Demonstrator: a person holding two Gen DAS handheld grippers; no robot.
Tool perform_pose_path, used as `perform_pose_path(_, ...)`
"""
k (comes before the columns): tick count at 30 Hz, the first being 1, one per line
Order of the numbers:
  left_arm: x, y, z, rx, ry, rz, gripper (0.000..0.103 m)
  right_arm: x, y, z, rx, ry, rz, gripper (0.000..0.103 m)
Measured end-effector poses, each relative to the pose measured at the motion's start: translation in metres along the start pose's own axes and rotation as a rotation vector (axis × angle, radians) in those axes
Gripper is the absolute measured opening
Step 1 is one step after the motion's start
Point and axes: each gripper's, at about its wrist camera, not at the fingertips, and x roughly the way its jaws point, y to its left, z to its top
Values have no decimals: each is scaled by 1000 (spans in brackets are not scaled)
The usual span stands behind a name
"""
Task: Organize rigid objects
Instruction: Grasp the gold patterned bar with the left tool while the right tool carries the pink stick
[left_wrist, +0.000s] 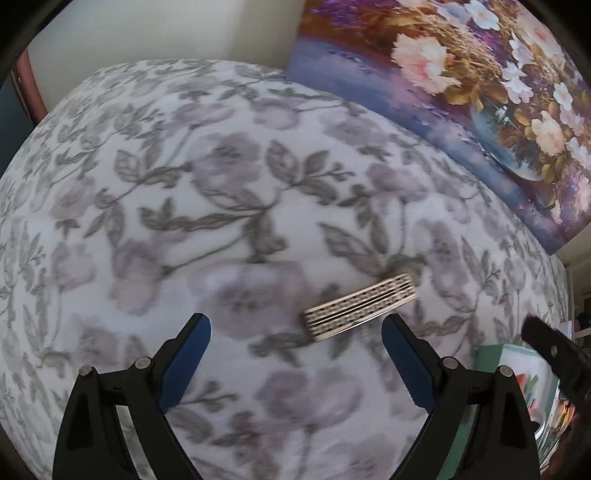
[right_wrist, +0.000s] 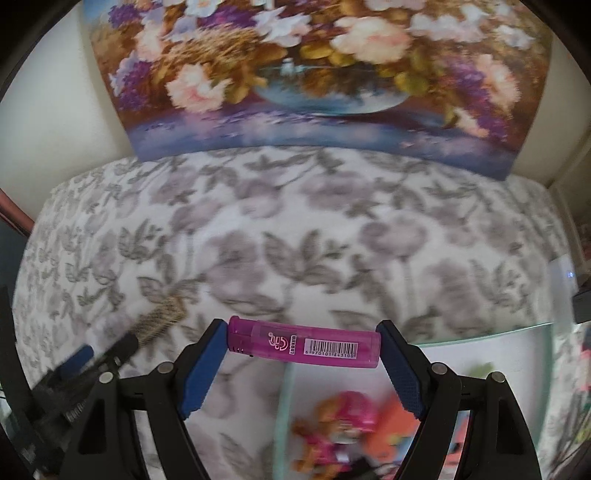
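Note:
A translucent pink lighter (right_wrist: 303, 345) with a barcode label is clamped lengthwise, end to end, between the blue pads of my right gripper (right_wrist: 302, 325), which holds it in the air above the flowered bedspread and the edge of a pale green box (right_wrist: 480, 332). A flat silver bar with a dotted pattern (left_wrist: 360, 304) lies on the bedspread. My left gripper (left_wrist: 295, 319) hangs open just above it with nothing between its fingers; the bar lies just beyond the tips, towards the right finger. The right wrist view shows the same bar (right_wrist: 162, 317) at lower left.
A flower painting (right_wrist: 314, 74) leans on the wall behind the bedspread (left_wrist: 184, 184). The green box holds a pink toy figure (right_wrist: 343, 413) and orange pieces. In the left wrist view the box (left_wrist: 491, 354) is at lower right, with a black gripper finger (left_wrist: 550, 350) over it.

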Motion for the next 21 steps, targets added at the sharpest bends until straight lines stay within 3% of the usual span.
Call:
perform_pose_path(7, 20, -25, 6, -53, -21, 28, 94, -4, -38, -11, 4, -14, -40, 83)
perform_pose_path(12, 27, -37, 11, -87, -55, 42, 100, -2, -54, -15, 4, -19, -52, 83)
perform_pose_path(21, 40, -55, 18, -78, -57, 138, 100, 7, -70, -21, 10, -8, -43, 83)
